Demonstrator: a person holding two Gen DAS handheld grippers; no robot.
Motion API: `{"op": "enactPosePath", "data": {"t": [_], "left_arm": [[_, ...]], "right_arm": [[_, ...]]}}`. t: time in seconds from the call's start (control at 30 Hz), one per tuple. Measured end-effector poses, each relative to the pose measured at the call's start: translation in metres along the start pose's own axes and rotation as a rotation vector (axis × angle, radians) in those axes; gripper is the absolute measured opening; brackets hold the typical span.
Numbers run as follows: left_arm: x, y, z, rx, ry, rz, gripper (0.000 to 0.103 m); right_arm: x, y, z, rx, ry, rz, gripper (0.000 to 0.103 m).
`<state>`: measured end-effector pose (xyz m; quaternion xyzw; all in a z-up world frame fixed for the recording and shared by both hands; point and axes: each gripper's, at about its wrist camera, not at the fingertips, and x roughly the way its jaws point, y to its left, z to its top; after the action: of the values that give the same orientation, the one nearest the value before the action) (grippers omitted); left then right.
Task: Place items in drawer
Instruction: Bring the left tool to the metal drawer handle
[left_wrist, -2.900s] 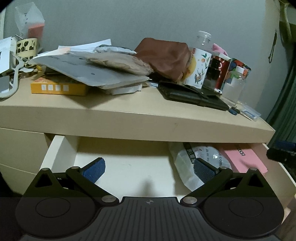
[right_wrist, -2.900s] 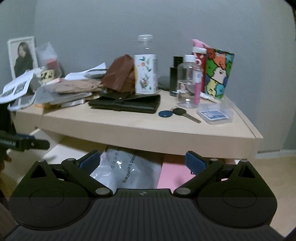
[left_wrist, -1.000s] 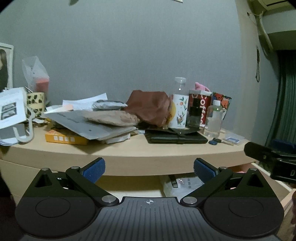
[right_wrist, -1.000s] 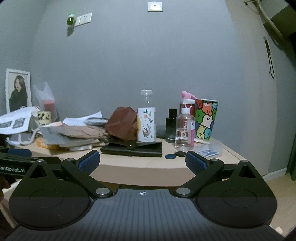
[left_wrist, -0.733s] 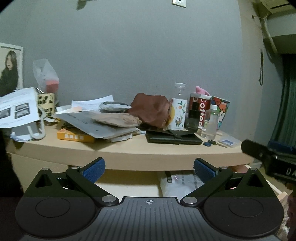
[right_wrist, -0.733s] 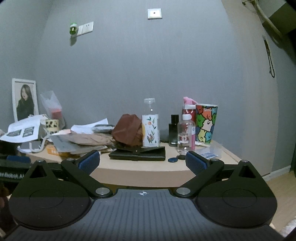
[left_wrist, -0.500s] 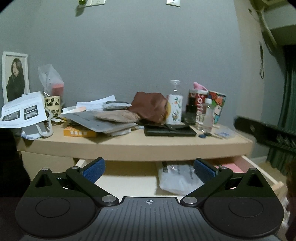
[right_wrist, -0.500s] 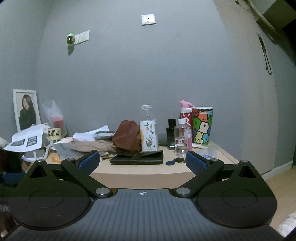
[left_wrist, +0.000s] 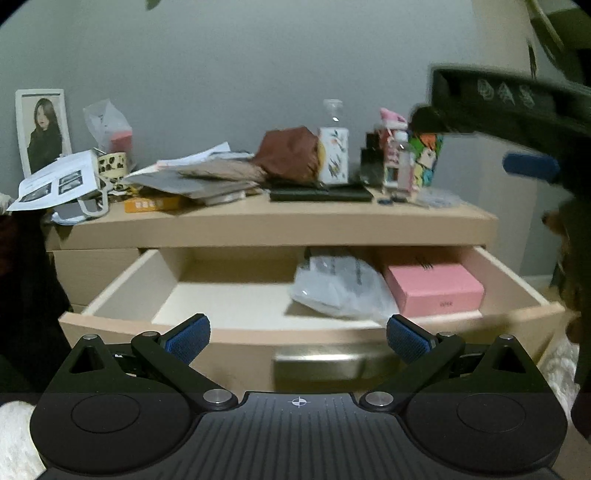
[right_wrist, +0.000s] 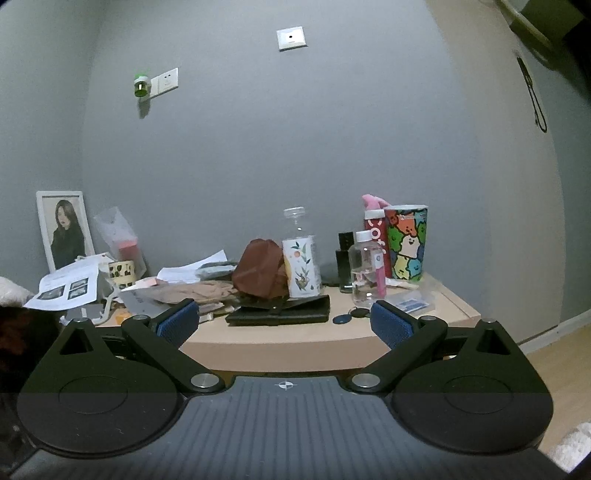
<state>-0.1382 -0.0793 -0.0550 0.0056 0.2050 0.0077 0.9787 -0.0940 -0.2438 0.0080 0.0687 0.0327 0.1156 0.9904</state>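
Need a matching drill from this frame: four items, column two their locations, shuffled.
Items:
1. pink box
2. black wallet
3. framed photo
4. plastic bag

Places:
A. leaning on the wall, far left of the dresser top
B. in the drawer, right end
C. in the drawer, just left of the pink box
D. flat on the dresser top, in front of the brown pouch

Pairs: 1-B, 2-D, 3-A, 4-C

Dim room — grey wall (right_wrist: 332, 129), pale wooden dresser (left_wrist: 280, 225), wood floor (right_wrist: 554, 354) at right.
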Motion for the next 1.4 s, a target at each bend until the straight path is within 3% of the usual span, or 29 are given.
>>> {"op": "enactPosePath", "data": {"t": [0.3,0.43,0.63,0.73,1.1,1.4], "left_arm": [[0.029,-0.021,-0.008,-0.044,0.140,0.035,0.103],[0.036,-0.021,-0.009,-0.058,0.147,0.060,0.103],[0.041,-0.026,-0.008,-0.063,0.158,0.063,0.103],[0.043,-0.030,-0.008,-0.045,0.157,0.061,0.103],[0.049,-0.035,-0.008,-0.030,0.162,0.075,0.103],[0.051,-0.034,-0.009,-0.024,0.171,0.086,0.103]], "right_arm": [[0.010,-0.004,0.000,-0.031,0.134,0.031,0.102],[0.015,-0.006,-0.001,-0.039,0.188,0.029,0.102],[0.037,-0.011,-0.011,-0.059,0.433,0.049,0.102],[0.043,-0.009,-0.021,-0.076,0.513,0.038,0.102],[0.048,-0.013,-0.028,-0.065,0.584,0.033,0.102],[0.050,-0.027,-0.024,-0.041,0.548,0.004,0.102]]}}
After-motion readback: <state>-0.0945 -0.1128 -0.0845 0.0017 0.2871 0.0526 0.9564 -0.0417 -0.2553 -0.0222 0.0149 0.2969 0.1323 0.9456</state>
